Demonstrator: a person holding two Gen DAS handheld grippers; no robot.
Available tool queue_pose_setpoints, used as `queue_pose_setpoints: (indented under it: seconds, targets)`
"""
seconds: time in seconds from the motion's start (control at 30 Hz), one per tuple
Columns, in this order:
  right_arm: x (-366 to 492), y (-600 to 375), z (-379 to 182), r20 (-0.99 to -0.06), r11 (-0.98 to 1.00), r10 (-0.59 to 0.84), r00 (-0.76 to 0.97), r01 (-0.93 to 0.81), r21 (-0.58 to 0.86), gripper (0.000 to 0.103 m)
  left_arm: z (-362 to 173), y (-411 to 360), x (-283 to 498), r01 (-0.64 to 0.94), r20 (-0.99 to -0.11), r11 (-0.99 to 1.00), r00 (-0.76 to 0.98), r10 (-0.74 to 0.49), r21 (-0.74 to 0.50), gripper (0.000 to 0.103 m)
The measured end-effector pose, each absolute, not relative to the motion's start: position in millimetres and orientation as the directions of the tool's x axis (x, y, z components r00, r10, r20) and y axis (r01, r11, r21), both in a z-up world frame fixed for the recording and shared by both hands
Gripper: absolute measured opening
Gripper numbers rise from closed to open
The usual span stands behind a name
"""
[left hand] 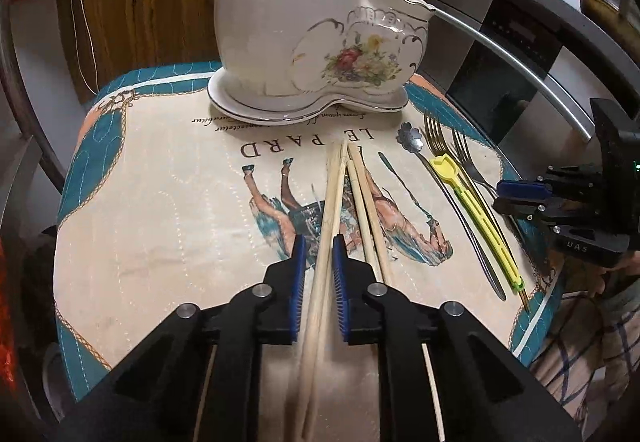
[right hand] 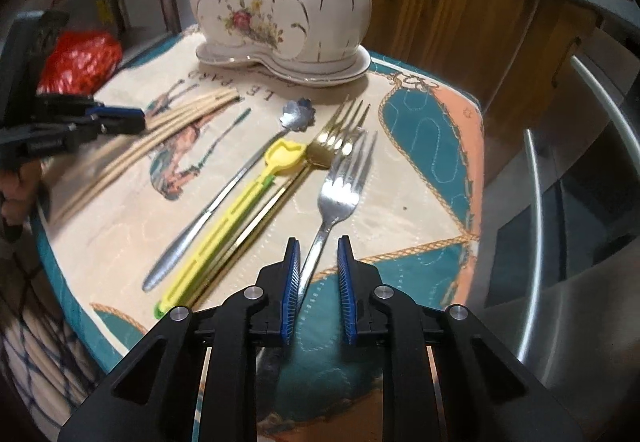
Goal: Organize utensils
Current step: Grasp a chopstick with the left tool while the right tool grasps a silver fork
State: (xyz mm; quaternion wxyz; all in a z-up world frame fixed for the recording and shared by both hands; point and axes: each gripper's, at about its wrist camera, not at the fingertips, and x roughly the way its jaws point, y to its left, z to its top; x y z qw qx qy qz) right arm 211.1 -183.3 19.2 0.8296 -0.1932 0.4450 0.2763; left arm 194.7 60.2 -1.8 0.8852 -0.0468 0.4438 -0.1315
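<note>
- We note the left tongs [left hand: 319,254] nearly closed around two chopsticks [left hand: 326,226]; whether the pads press them we cannot tell.
- Right tongs [right hand: 318,256] straddle the silver fork [right hand: 340,181] handle, left pad touching, right pad apart: not gripping.
- More chopsticks [left hand: 370,209] lie just beside the first pair.
- Spoon [right hand: 224,193], yellow utensil [right hand: 232,217] and gold fork [right hand: 328,137] lie on the desk [right hand: 420,177] cloth.
- Ceramic holder [right hand: 280,13] stands at the far side.

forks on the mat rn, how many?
2. A gold fork lies beside the yellow utensil; a silver fork lies on its far side, handle between the right gripper pads. None seen elsewhere; inside the ceramic holder is hidden.
</note>
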Motion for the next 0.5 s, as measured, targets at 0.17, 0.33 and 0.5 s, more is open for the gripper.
queue_pose_setpoints:
  seconds: [0.17, 0.33, 0.5]
  targets:
    - [217, -185, 21, -0.875, 0.757, 0.235, 0.422, -0.645, -0.108, 0.020, -1, 62, 200, 0.196, -0.786, 0.952, 0.539, -0.304, -0.234, 0.011]
    - [221, -179, 23, -0.899, 0.732, 0.196, 0.391, -0.669, -0.132, 0.020, 3, 56, 211, 0.213, -0.835, 0.957, 0.475, -0.278, -0.198, 0.008]
    - [219, -168, 24, -0.914, 0.694, 0.145, 0.379, -0.697, -0.180, 0.013, 13, 53, 210, 0.197, -0.842, 0.971, 0.493, -0.219, -0.138, 0.004]
